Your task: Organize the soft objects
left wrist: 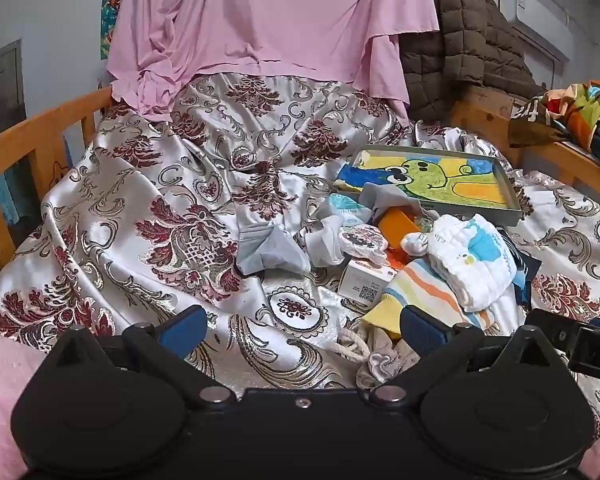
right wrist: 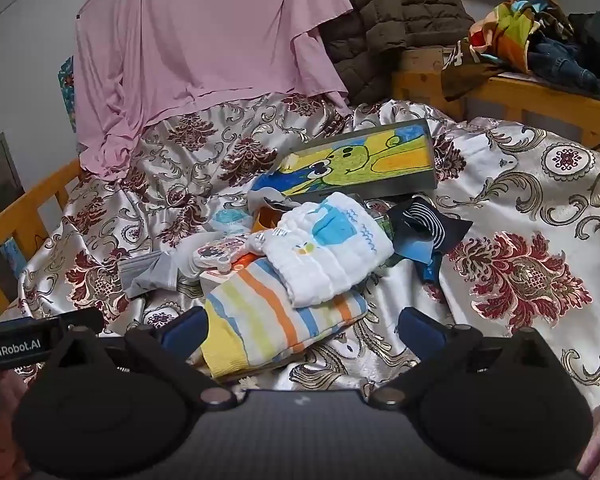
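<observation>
A bed (left wrist: 148,208) with a wooden rail (left wrist: 28,128) is covered by a shiny floral spread (right wrist: 520,264), and a pink sheet (left wrist: 268,20) is draped over something tall at its far end, with a brown quilted blanket (left wrist: 460,40) beside it. A heap of colourful clothes (right wrist: 520,28) is seen on a wooden ledge to the right.

A pile of soft things is gathered on the spread, right of centre. A striped towel (right wrist: 276,320) is laid nearest, and a folded white cloth (right wrist: 332,256) with a blue print is stacked on its far end. Behind these, a frog picture (right wrist: 360,160) in a grey frame is propped at a tilt. A grey garment (left wrist: 268,248) is crumpled to the left of the pile, a dark striped sock (right wrist: 428,224) lies to its right, and a small white box (left wrist: 364,280) is partly buried under the towel. A knotted cord (left wrist: 354,346) is seen in the left wrist view at the near edge of the pile.

The left tongs (left wrist: 300,328) are held wide apart over bare spread, with nothing between them. The right tongs (right wrist: 300,328) are likewise spread wide, above the near end of the striped towel; contact with it cannot be told.
</observation>
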The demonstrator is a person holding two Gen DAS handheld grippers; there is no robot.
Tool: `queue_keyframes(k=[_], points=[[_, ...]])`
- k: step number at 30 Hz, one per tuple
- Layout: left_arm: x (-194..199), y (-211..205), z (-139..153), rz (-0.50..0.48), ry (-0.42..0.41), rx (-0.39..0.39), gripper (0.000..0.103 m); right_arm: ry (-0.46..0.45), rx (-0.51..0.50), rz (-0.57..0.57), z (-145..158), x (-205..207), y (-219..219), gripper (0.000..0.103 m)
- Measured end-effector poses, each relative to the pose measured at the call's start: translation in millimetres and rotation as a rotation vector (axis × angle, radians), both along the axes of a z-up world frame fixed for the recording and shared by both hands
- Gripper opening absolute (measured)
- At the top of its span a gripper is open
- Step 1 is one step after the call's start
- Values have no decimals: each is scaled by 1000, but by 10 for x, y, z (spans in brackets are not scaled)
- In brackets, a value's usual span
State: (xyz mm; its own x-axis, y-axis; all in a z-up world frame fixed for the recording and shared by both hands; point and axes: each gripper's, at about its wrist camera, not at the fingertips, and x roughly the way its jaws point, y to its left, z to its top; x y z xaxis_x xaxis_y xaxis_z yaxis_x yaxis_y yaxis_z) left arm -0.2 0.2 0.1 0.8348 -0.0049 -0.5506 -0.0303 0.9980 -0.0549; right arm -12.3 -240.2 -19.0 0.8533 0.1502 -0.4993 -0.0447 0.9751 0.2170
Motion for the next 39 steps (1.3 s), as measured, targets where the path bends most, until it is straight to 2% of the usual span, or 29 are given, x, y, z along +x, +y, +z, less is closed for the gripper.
queue_keyframes(k=[39], points=[[2,-1,0,0,9,-1,102,4,-5,-4,-7,-3,20,103]])
